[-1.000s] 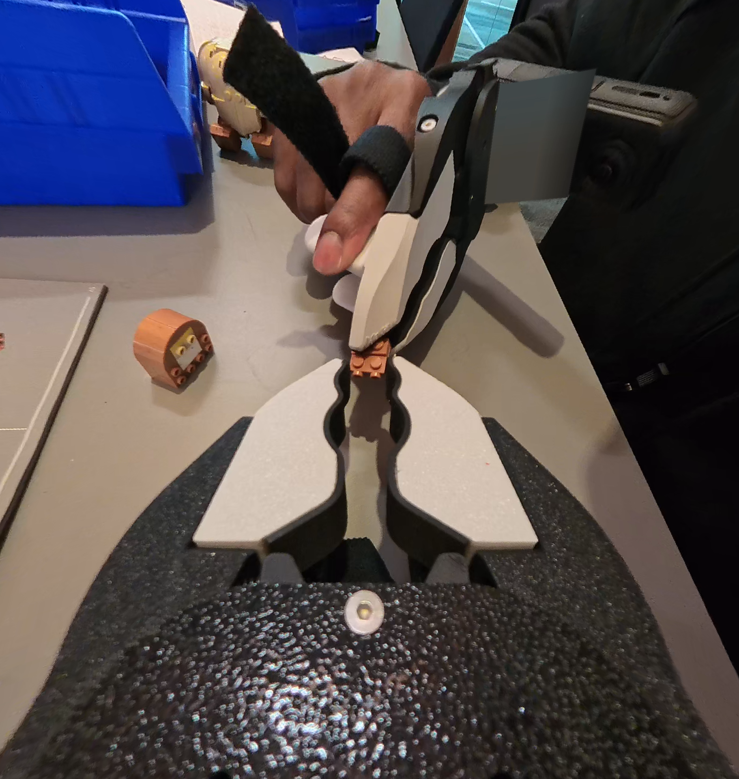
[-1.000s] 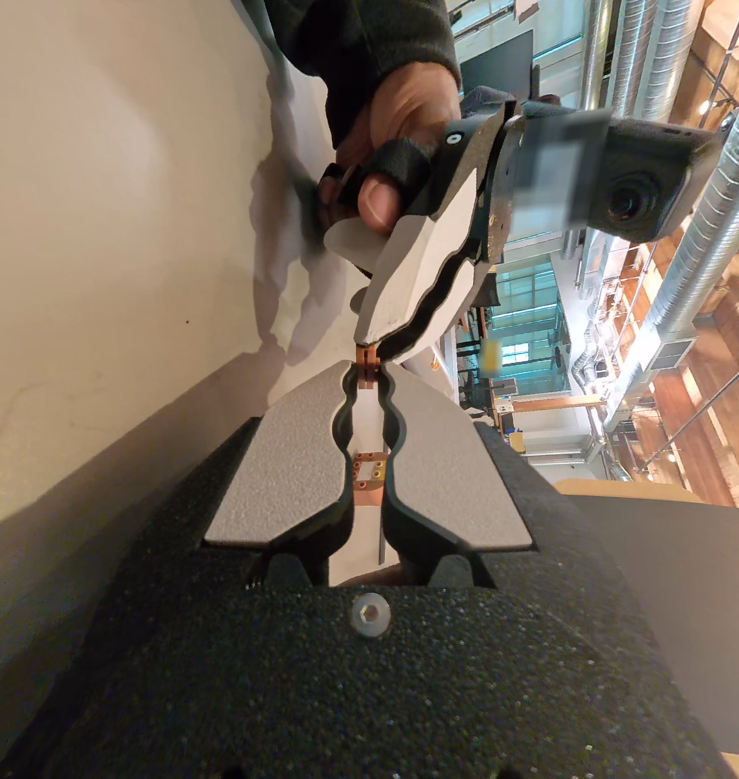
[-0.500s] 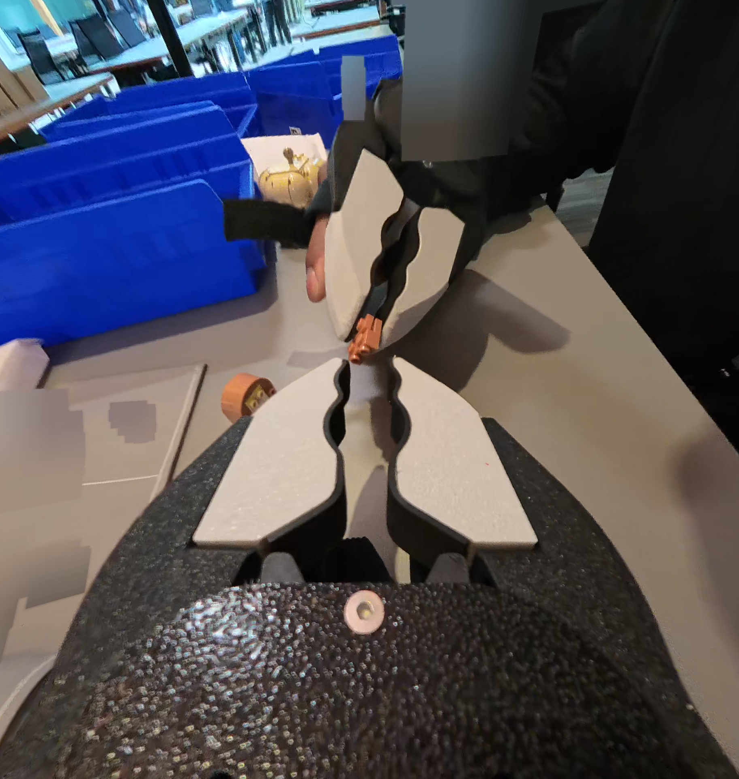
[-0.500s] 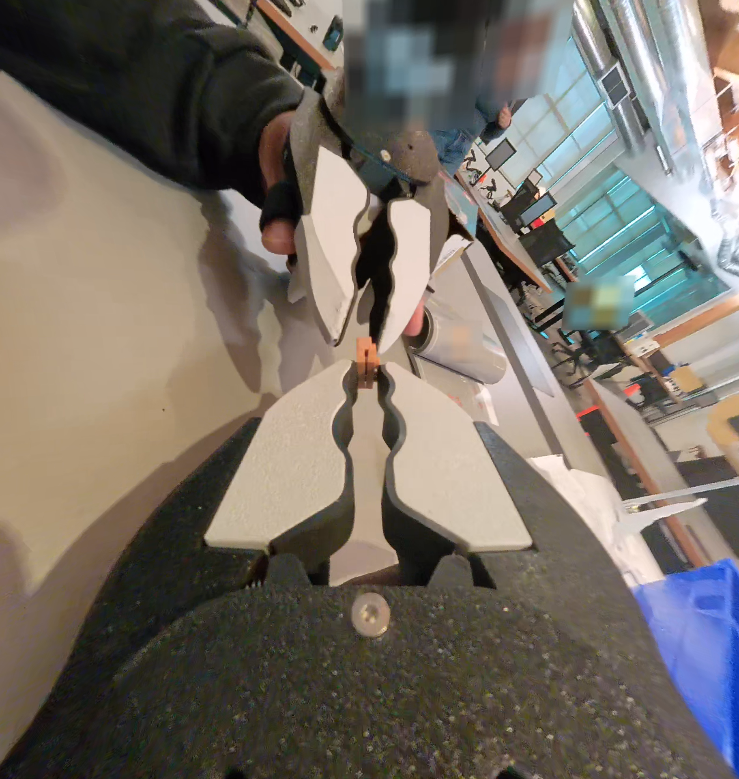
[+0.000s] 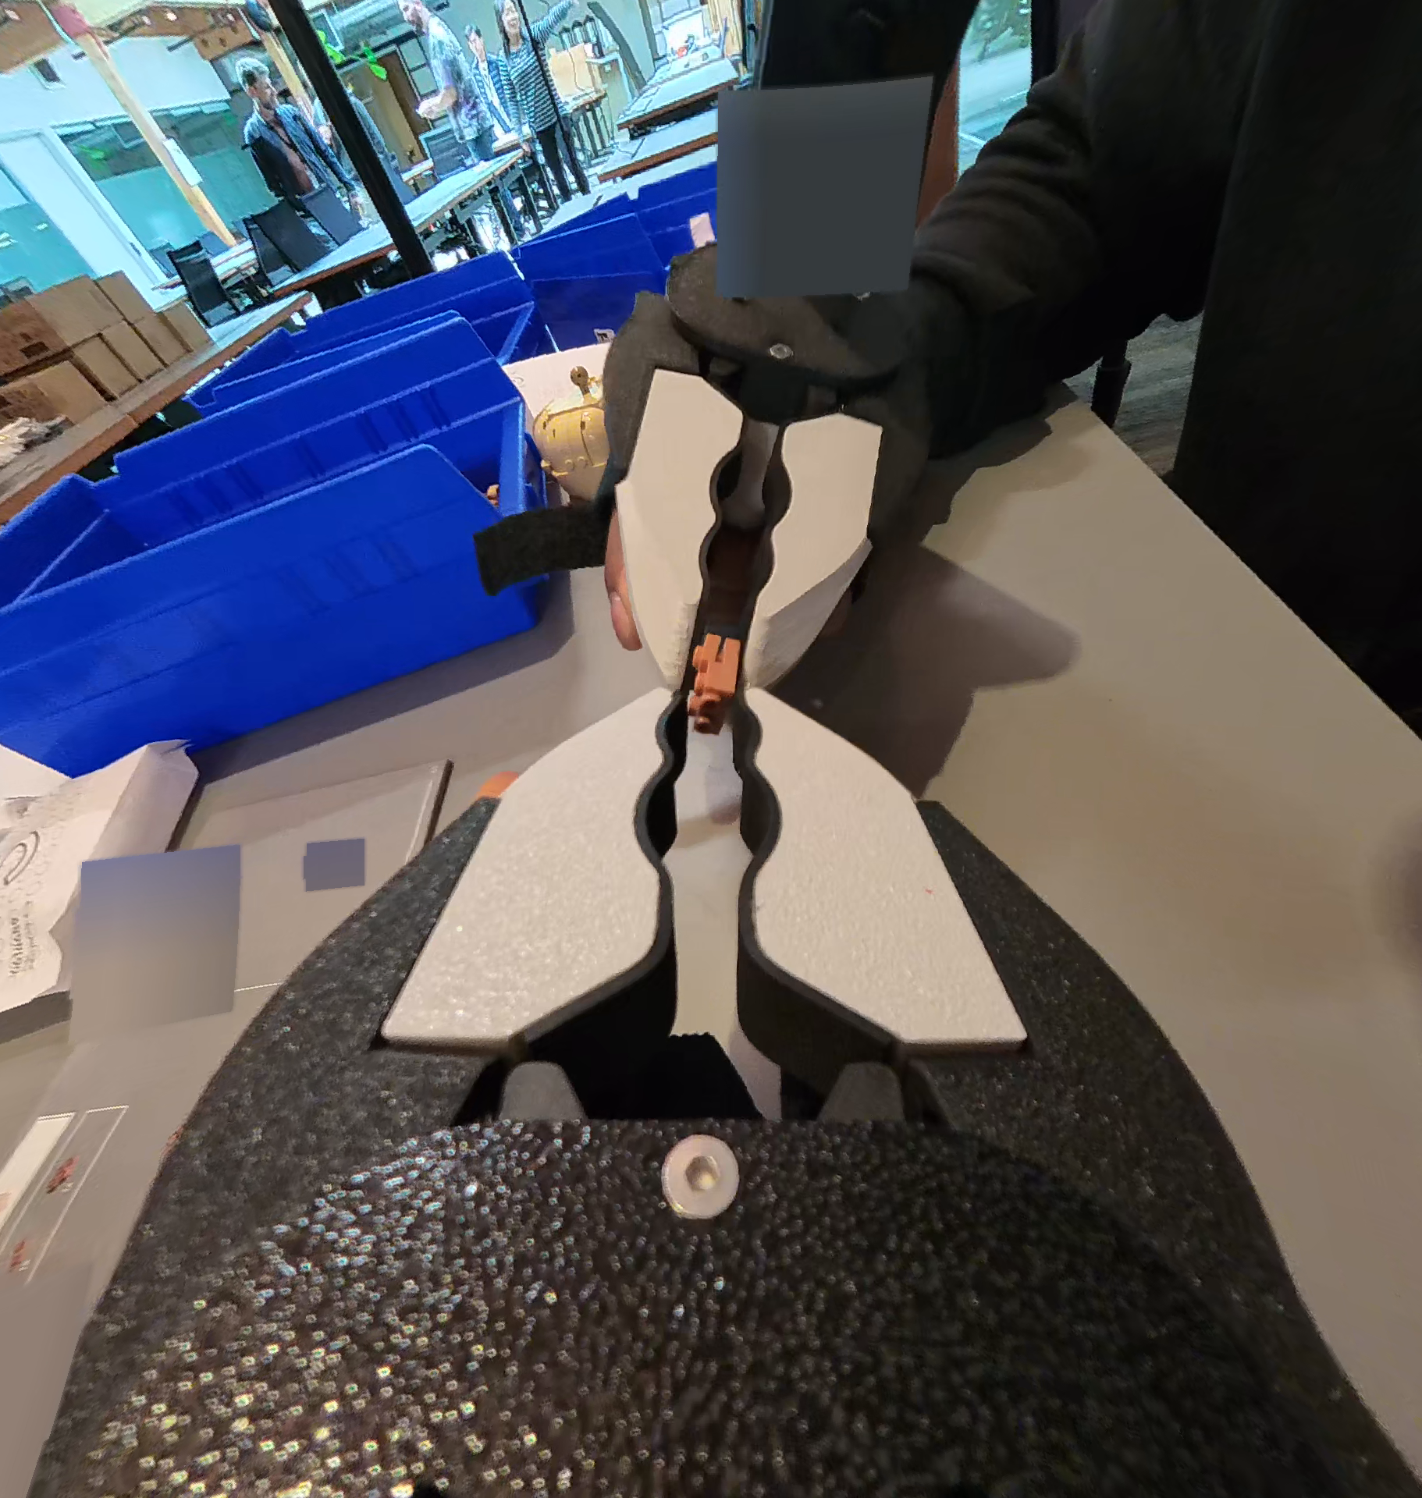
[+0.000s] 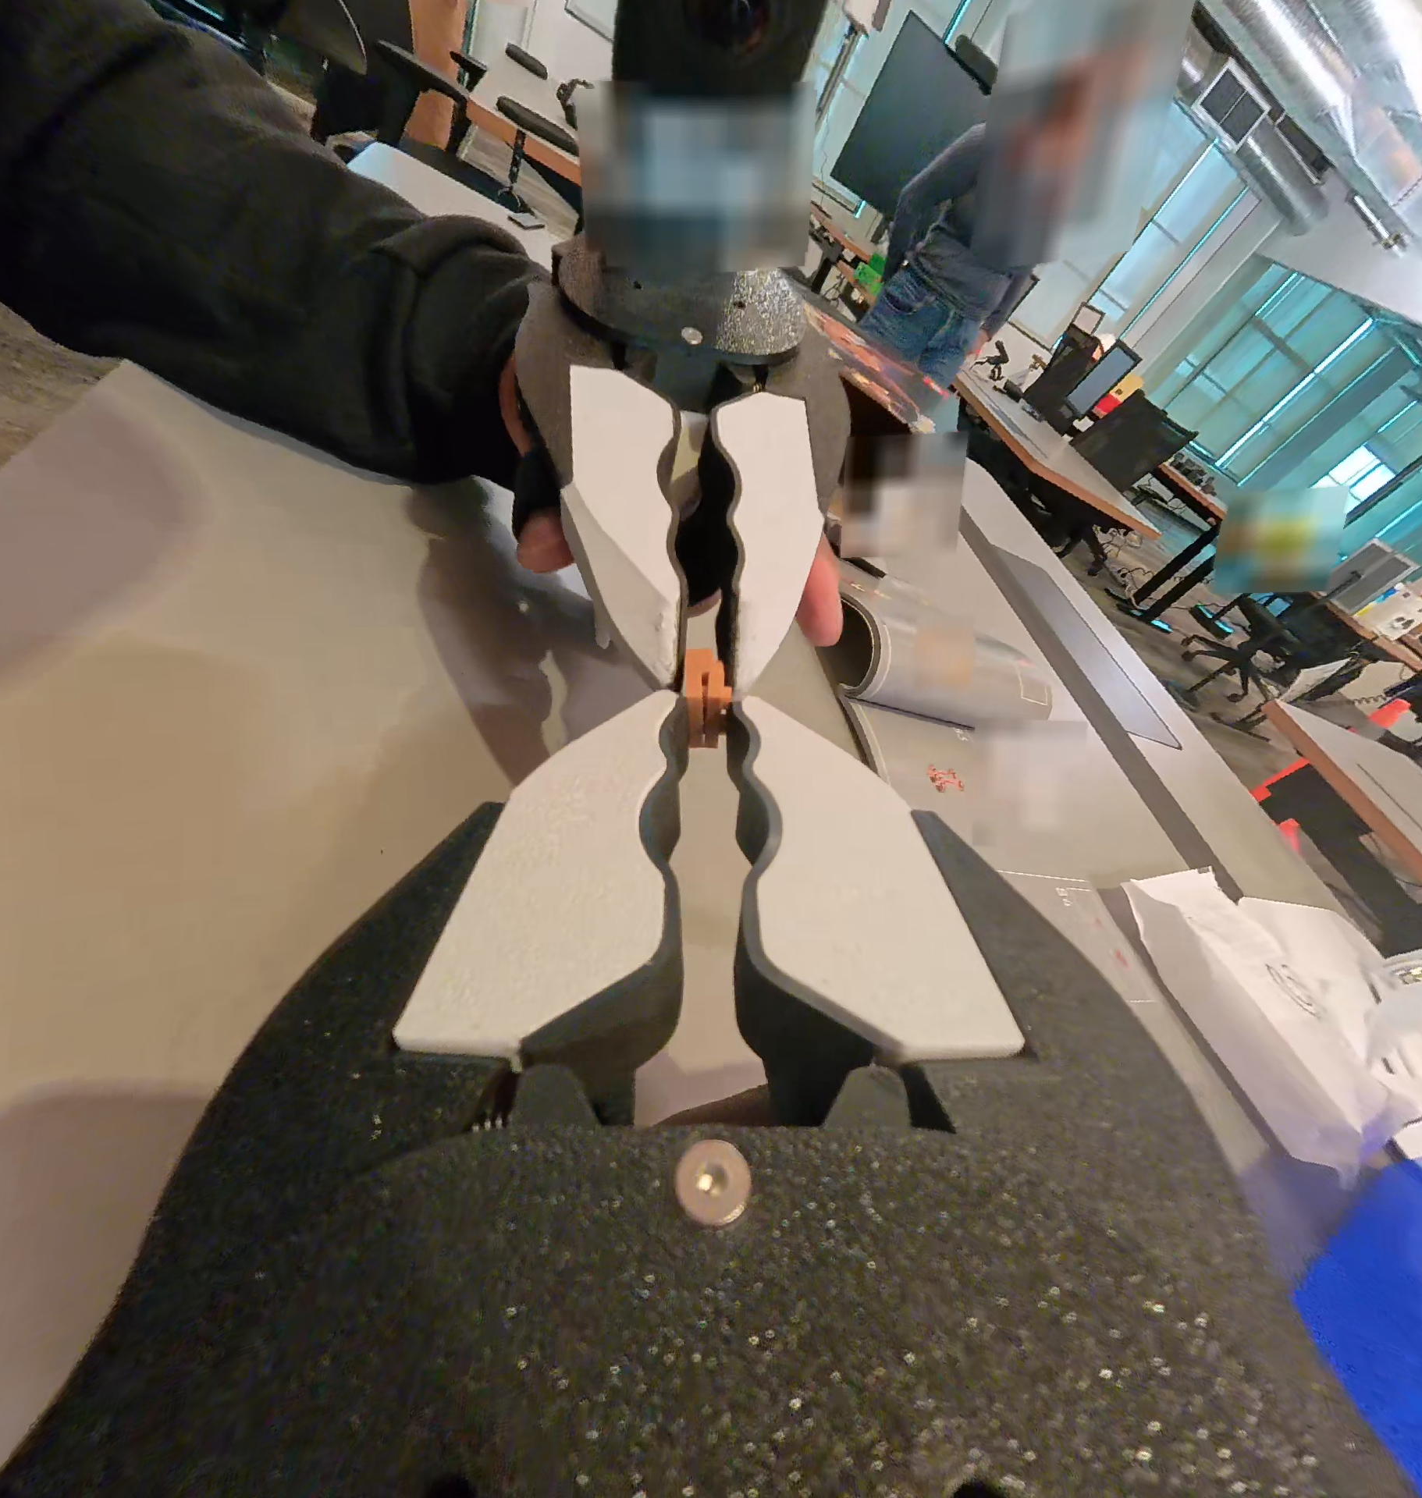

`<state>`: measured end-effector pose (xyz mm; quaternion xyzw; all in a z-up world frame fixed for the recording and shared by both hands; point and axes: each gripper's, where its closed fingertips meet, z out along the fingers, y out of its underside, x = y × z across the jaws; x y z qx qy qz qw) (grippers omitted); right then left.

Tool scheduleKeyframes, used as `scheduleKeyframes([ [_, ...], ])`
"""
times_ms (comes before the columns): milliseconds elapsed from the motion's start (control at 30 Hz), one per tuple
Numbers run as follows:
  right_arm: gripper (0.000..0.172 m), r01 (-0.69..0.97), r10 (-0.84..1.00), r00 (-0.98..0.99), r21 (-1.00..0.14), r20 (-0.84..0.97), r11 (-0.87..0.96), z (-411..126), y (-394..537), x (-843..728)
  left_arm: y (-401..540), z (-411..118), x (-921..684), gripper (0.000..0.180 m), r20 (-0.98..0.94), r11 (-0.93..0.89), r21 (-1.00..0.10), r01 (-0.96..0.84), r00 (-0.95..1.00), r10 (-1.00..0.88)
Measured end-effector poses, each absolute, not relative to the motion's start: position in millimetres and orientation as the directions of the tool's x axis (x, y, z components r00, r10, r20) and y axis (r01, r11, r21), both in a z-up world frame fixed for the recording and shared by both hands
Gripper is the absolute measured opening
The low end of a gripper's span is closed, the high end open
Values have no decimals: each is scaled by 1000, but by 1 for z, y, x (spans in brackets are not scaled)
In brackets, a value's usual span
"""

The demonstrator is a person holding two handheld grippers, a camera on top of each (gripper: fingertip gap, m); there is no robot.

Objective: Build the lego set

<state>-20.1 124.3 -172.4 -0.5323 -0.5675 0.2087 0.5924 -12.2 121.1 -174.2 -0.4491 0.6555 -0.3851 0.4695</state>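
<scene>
Both grippers are meeting tip to tip above the surface (image 5: pixel 1178 648): right gripper (image 6: pixel 704 713) and left gripper (image 5: pixel 704 713) are each pinching the orange brick piece (image 5: pixel 714 677).

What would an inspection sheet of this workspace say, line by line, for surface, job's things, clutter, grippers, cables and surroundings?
Surface: grey matte table, partly covered.
Job's things: small orange-brown toy brick piece, held above the table between both grippers.
Clutter: blue plastic bins, gold-tan brick model, white printed papers, rolled grey sheet.
Grippers: right gripper pinches the brick piece; left gripper has its tips around the other end, contact unclear.
Cables: nothing seen.
Surroundings: open workroom, black office chairs, standing people far behind.
</scene>
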Motion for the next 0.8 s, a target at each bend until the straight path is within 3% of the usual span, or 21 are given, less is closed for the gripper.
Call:
scheduleKeyframes([
  [167, 8, 355, 863, 261, -874, 432, 330, -173, 124, -20, 121, -174, -12, 8, -315, 342, -912, -226, -150, -937],
  [533, 12, 396, 787, 281, -814, 549, 426, -174, 126, -20, 123, -180, -12, 7, -178, 218, -939, -267, -165, -970],
  [800, 9, 384, 813, 259, -828, 522, 409, -174, 124, -19, 121, -181, -11, 7, -185, 227, -937, -266, -174, -967],
])
